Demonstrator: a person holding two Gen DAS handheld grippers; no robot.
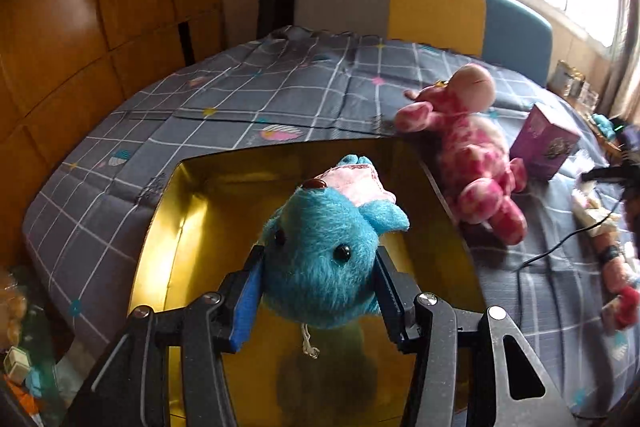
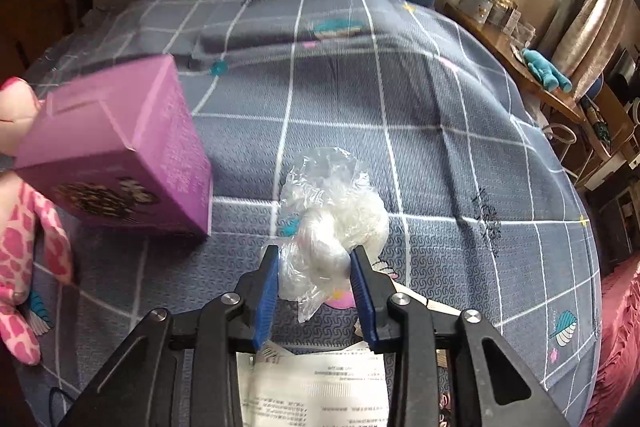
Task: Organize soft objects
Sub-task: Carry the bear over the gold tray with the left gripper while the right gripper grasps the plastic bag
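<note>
A box (image 1: 256, 227) sits on the bed (image 1: 200, 99), and a plush bear (image 1: 324, 251) hangs over its opening. Right of the box lies a plush giraffe (image 1: 472, 155), with a carton (image 1: 548, 143) beyond it. A bagged bundle (image 2: 336, 223) lies right of the carton, seemingly touching the bed.

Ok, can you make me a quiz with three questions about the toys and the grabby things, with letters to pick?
1. Where is the blue plush toy?
A) over the gold box
B) on the floor
C) on the purple box

2. What colour is the spotted plush on the bed?
A) green
B) pink
C) black

3. What is the right hand-held gripper doing?
A) holding nothing
B) closing around a clear plastic bag
C) holding a book

Answers: 1 A, gold shows beneath it in the left hand-held gripper. 2 B, pink patches. 3 B, bag between its fingers.
</note>
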